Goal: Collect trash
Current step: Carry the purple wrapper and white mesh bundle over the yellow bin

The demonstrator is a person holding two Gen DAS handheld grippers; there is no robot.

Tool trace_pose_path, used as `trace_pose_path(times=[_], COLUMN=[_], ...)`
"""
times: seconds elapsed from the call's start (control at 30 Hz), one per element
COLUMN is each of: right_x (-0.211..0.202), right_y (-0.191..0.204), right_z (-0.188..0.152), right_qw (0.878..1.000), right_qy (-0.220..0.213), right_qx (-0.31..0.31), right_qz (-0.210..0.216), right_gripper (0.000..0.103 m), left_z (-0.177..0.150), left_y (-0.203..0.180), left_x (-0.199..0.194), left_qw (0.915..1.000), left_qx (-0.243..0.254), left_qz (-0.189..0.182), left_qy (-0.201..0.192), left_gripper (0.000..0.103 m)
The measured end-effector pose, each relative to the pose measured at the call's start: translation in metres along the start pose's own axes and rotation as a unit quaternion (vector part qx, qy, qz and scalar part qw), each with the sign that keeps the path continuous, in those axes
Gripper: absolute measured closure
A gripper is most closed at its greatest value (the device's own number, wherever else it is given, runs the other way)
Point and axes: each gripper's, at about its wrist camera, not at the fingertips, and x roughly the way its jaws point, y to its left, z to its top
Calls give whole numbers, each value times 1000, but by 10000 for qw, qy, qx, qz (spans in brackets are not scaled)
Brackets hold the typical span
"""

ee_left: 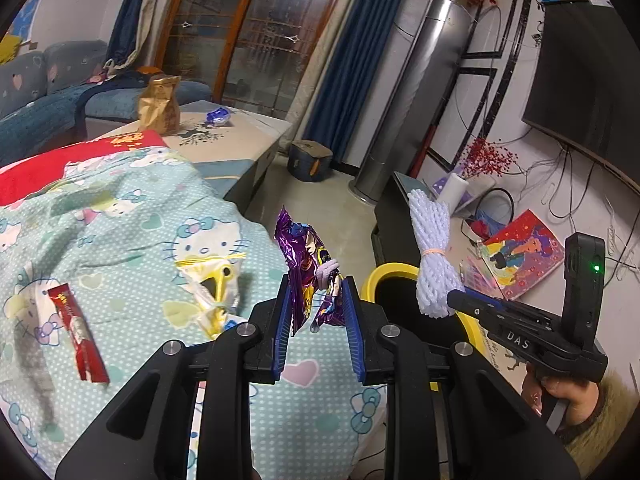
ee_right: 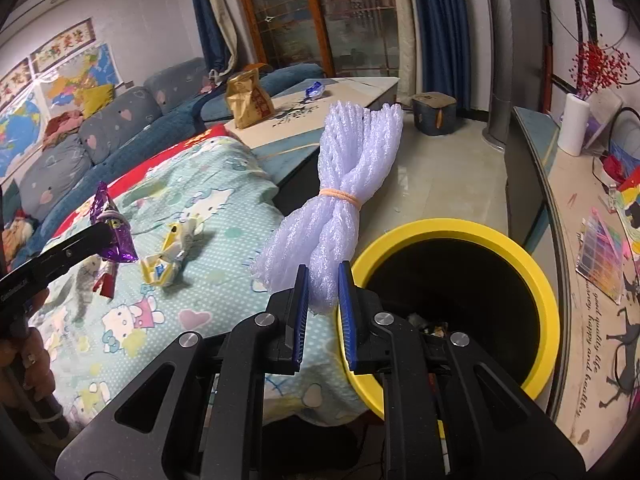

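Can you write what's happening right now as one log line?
left tongs: shut on purple snack wrapper | right tongs: shut on white foam net bundle | yellow-rimmed bin: beside bed

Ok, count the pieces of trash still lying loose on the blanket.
2: a red wrapper near the left edge of the blanket, and a crumpled white-and-yellow wrapper toward its middle. Folds may hide more.

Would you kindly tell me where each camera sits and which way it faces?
Left wrist: on the left gripper, looking down along its jaws at the purple wrapper they hold over the blanket; the right gripper and its hand show.
Right wrist: on the right gripper, facing the foam net bundle it holds beside the yellow bin; the left gripper shows.
Shared: blanket, bin, both items.
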Motion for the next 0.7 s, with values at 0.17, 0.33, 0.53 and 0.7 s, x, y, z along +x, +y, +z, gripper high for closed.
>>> trace_pose_path(times=[0.17, 0.33, 0.53, 0.7], right_x=[-2, -4, -8, -9], right_y=[-12, -24, -37, -49], right_z=[-1, -2, -4, -7], right_qw=[9999, 9995, 9989, 9982], right_qy=[-15, -30, -34, -26], right_qx=[71, 132, 246, 324], right_qz=[-148, -273, -408, -511], right_gripper=[92, 92, 92, 92], left_z=[0, 0, -2, -3], left_y=[-11, -24, -40, -52], left_x=[7, 14, 22, 29], left_qw=[9999, 9996, 9987, 9977], left_qx=[84, 205, 360, 491], left_qz=[-93, -198, -321, -416], left_qy=[42, 90, 147, 196], left_gripper=[79, 79, 79, 79])
